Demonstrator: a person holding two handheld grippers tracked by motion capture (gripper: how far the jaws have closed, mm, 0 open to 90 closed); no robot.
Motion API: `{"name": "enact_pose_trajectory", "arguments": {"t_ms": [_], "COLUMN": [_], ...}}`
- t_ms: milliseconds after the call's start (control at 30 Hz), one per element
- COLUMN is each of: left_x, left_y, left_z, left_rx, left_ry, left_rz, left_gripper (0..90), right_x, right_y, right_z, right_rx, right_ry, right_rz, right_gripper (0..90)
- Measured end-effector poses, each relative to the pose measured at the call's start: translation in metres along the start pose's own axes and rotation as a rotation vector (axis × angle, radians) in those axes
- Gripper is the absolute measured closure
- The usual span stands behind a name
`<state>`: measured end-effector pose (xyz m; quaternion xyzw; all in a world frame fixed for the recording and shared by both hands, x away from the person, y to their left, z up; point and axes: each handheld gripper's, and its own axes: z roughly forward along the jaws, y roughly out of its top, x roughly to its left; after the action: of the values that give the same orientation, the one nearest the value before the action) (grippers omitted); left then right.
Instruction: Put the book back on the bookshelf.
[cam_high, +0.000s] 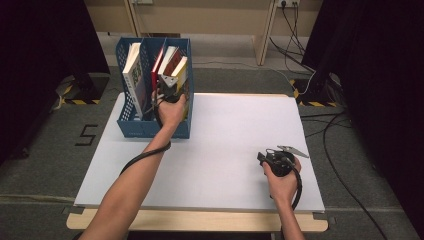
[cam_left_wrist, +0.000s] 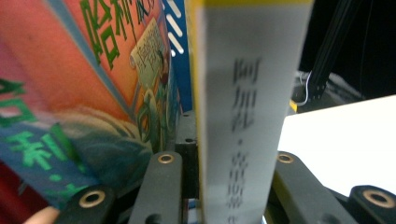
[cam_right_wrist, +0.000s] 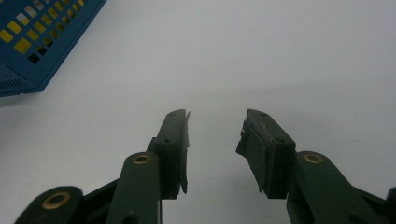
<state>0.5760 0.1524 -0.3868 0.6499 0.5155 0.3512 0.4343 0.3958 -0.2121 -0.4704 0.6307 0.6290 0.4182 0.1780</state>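
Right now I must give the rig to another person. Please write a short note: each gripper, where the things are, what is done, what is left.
Left gripper: jaws shut on the yellow-edged book, the rightmost book in the blue file rack at the table's far left corner.
Right gripper: jaws open, nothing between them, resting low over the bare table at the near right.
Other books stand in the rack's compartments.
Done: the book is gripped.
Left: probably moving that book; whether it goes in or comes out, I cannot tell.
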Motion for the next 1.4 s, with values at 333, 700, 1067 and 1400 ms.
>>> {"name": "enact_pose_trajectory", "arguments": {"t_ms": [333,700,1067,1400], "left_x": [-0.001,0.001,0.005,0.004], "left_y": [-0.003,0.000,-0.006,-0.012], "left_z": [-0.011,-0.024,-0.055,-0.050], "left_rx": [0.079,0.031,0.015,0.029], "left_ry": [-0.002,-0.011,-0.048,-0.049], "left_rz": [0.077,0.087,0.027,0.000], "left_gripper": [72.3,68.1,68.7,73.8], "right_x": [0.001,0.001,0.003,0.002], "right_y": [0.000,0.000,0.000,-0.001], "right_z": [-0.001,-0.002,-0.003,-0.002], "right_rx": [-0.005,-0.007,-0.006,-0.001], "right_ry": [0.000,-0.001,0.002,0.002], "right_rz": [-0.004,-0.005,-0.005,-0.003], "right_gripper": [59.6,59.4,59.2,59.2]}}
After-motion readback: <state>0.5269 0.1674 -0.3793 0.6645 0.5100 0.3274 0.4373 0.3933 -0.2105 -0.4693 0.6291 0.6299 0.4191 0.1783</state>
